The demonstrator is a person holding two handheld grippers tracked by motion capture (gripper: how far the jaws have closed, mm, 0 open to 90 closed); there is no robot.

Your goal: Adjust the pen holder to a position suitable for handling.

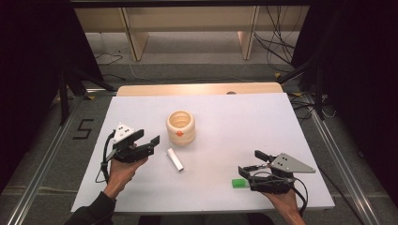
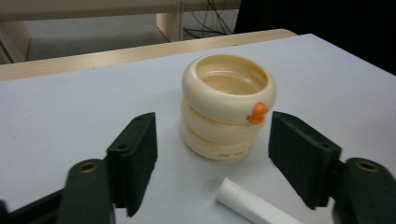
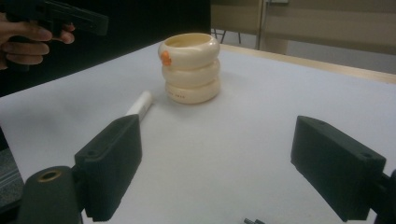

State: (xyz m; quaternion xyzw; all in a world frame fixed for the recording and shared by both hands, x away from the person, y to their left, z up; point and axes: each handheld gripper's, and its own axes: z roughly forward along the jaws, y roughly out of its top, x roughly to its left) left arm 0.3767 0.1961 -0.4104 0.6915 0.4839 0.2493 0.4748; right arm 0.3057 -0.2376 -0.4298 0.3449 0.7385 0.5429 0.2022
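White tube (image 1: 174,159) lies flat on the table (image 1: 225,122), just right of the left gripper (image 1: 143,141), its long axis running toward the cup and slightly aslant; left hand nearer. Left gripper: jaws wide apart, nothing held. Right gripper (image 1: 248,169): jaws wide apart, nothing held, a green block (image 1: 240,183) just beside it. Cream ribbed cup (image 1: 180,128), upright, just beyond the tube; as far as its inside shows, empty.
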